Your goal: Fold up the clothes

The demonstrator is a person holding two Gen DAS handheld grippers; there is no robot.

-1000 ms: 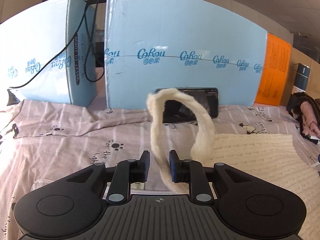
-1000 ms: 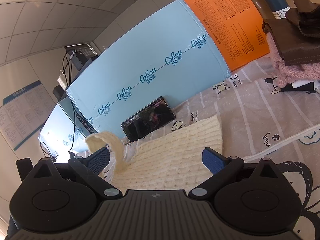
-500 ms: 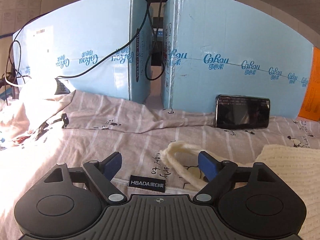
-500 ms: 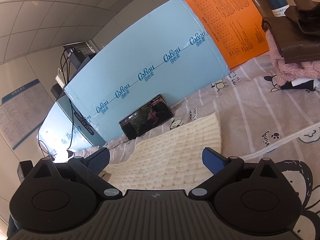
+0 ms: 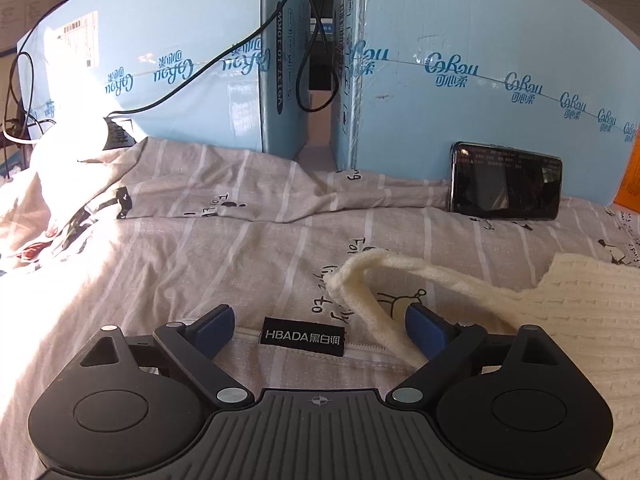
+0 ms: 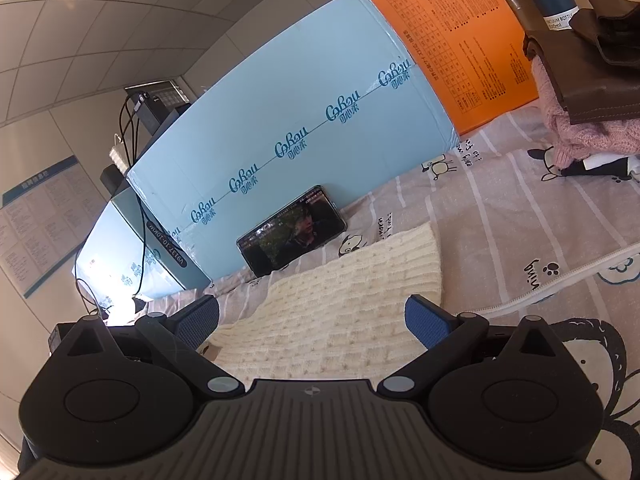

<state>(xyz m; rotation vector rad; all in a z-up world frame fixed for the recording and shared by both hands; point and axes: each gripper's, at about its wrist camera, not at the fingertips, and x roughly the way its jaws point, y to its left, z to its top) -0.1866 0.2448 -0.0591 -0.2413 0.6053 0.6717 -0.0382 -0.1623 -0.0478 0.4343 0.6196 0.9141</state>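
On the bed, over a striped pinkish-grey cotton sheet (image 5: 248, 256) printed with cartoon animals, lies a cream cable-knit garment (image 6: 332, 312), thick and ribbed. Its narrow knitted strap (image 5: 360, 280) loops limply on the sheet, running between the blue ridged pads of the left gripper (image 5: 318, 330), whose jaws have just been opening and now stand wide, gripping nothing. The right gripper (image 6: 312, 318) hangs with jaws spread wide above the knit, clasping nothing. A glossy black phone (image 5: 506, 186) leans against a smooth pale-blue carton (image 5: 460, 80).
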